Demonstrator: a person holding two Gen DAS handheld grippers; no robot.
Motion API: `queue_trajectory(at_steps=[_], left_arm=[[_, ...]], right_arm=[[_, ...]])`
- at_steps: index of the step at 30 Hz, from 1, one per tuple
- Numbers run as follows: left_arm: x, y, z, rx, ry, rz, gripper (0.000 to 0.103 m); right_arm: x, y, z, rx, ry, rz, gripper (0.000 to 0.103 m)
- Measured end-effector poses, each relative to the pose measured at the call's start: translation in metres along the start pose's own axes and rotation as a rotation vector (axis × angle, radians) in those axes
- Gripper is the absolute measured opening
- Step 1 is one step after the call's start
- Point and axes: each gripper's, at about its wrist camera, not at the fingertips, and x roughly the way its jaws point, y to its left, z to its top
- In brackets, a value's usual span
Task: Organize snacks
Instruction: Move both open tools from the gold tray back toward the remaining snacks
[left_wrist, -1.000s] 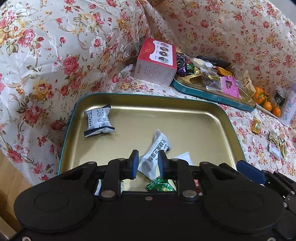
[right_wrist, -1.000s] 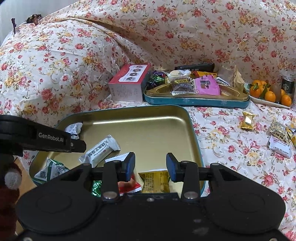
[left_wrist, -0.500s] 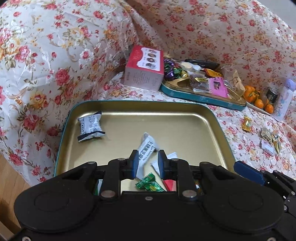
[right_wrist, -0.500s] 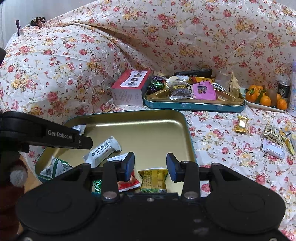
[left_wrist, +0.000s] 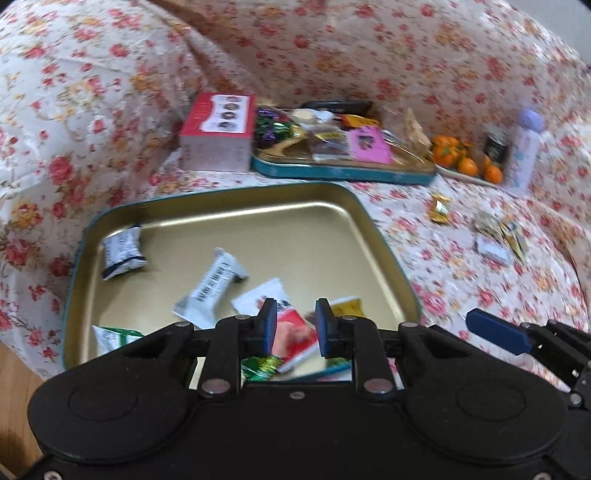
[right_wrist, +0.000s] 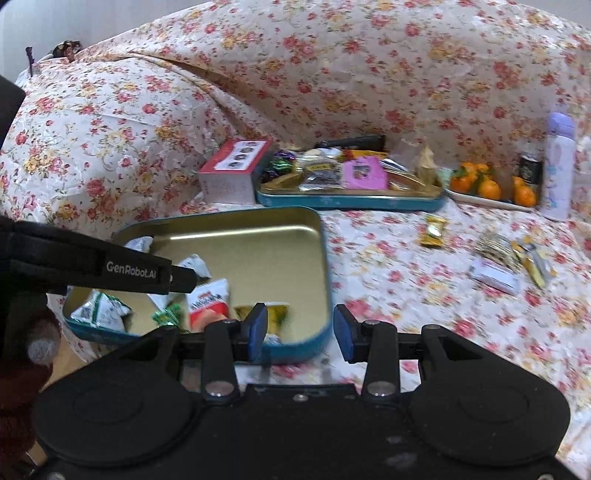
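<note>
A gold tray with a teal rim (left_wrist: 258, 206) (right_wrist: 258, 229) lies on the flowered cloth and holds several wrapped snacks, among them a white bar (left_wrist: 212, 286) and a red and white packet (right_wrist: 207, 304). My left gripper (left_wrist: 293, 326) is open and empty above the tray's near edge. My right gripper (right_wrist: 299, 332) is open and empty over the tray's near right corner. Loose snacks lie on the cloth to the right: a gold candy (right_wrist: 434, 230) and a white packet (right_wrist: 493, 273).
A second teal tray (right_wrist: 351, 201) full of snacks stands at the back, with a red and white box (right_wrist: 232, 171) to its left. A plate of oranges (right_wrist: 491, 188) and a lilac bottle (right_wrist: 557, 166) stand at the back right.
Both grippers have pulled back and swung right, so the tray sits further left and lower. My left gripper's jaws have opened a little wider. The right gripper stays open.
</note>
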Motion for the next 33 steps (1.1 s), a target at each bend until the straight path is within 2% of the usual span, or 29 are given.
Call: queue_trajectory(at_steps=[15,21,27,33], left_arm=[[0.0,-0.075,-0.038,0.196,0.041,-0.1,0.03],[0.005,-0.109,-0.053,0.234,0.053,-0.106,0.03],[0.013,-0.134,-0.044,0.225,0.068,-0.124,0.03],[0.027,-0.155,-0.021,0.203,0.071,-0.129,0.03]], right_arm=[[-0.033,-0.078,-0.053,0.122,0.071,-0.123,0.043],[-0.037,-0.115,-0.072,0.176,0.099,-0.162,0.043],[-0.039,-0.144,-0.076,0.206,0.078,-0.201,0.043],[-0.031,-0.168,-0.061,0.228,0.037,-0.214,0.043]])
